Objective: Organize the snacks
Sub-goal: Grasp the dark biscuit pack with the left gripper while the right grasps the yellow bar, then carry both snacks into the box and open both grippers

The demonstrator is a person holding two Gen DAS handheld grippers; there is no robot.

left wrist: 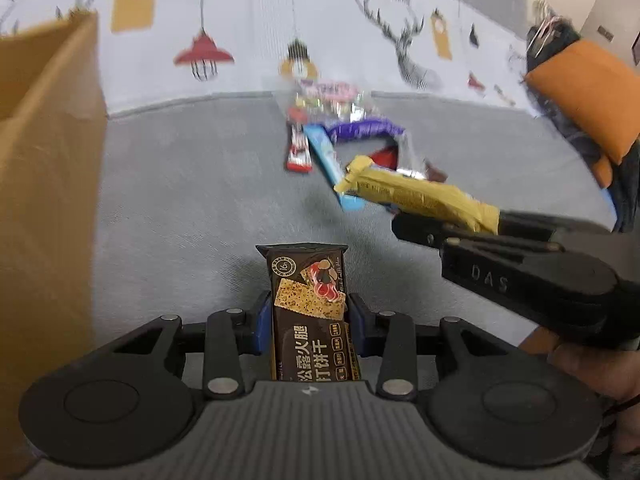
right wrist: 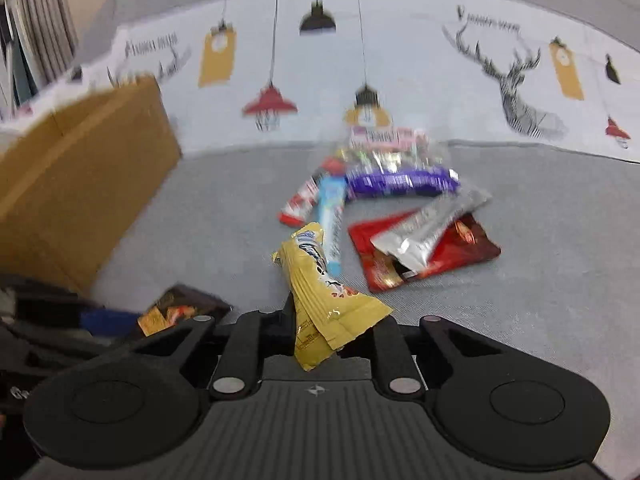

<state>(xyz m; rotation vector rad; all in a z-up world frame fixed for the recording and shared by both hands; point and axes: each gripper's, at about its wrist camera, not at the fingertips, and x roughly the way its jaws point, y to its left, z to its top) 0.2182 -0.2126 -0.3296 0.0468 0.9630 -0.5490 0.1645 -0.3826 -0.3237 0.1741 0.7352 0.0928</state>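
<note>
The left gripper (left wrist: 308, 320) is closed on a dark cracker packet (left wrist: 310, 304), held upright above the grey sofa seat (left wrist: 192, 200). The right gripper (right wrist: 328, 332) is closed on a yellow snack packet (right wrist: 320, 300), also lifted above the seat. Further away, a heap of snacks (right wrist: 376, 196) lies near the back edge of the seat. A cardboard box (left wrist: 44, 168) stands at the left edge, well apart from the heap.

The cracker pack (left wrist: 310, 308) is dark brown with gold lettering. The wrapper (right wrist: 320, 300) is yellow (orange print), beside a plain tan box (right wrist: 80, 176).
</note>
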